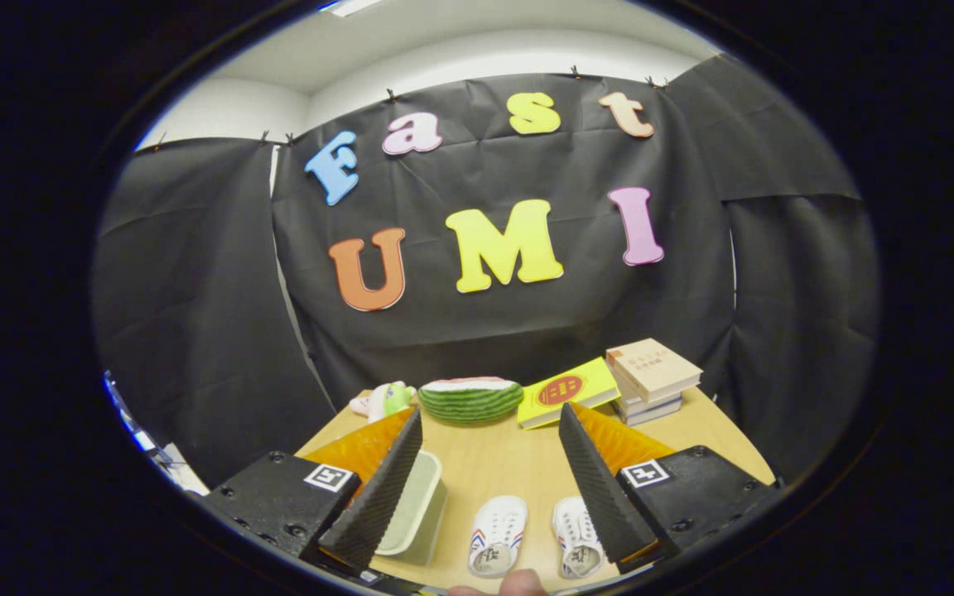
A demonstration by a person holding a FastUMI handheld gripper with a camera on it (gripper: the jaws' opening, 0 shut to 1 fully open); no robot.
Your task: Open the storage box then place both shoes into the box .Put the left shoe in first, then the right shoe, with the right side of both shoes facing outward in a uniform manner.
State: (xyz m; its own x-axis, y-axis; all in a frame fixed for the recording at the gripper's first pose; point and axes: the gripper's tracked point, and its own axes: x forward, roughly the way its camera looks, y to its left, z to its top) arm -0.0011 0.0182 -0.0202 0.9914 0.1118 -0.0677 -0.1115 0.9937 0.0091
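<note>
Between the two black ribbed fingers (378, 488) of the gripper (485, 484), which are spread wide apart and grasp nothing, a light wooden table (510, 463) is seen. Two small white shoes are laid side by side on it, between the fingers and low down near the camera: the left-hand shoe (497, 534) has red and blue stripes on its side, and the right-hand shoe (576, 536) is partly covered by the right finger. A narrow strip of table separates them, and their openings are turned toward the camera. Just beside the left finger, and partly hidden behind it, a pale green storage box (419, 505) is seen, its rim and long side shown; whether a lid closes it cannot be told.

Beyond the fingers, toward the far edge of the table, a slice-shaped watermelon toy (470, 399) is set. To its left a small pink and green plush toy (384, 400) is placed, and to its right a yellow book (566, 391) is laid flat. A stack of books (652, 379) is found further right, just beside the yellow one. A fingertip (520, 583) of a person is seen at the near edge, just below the shoes.
</note>
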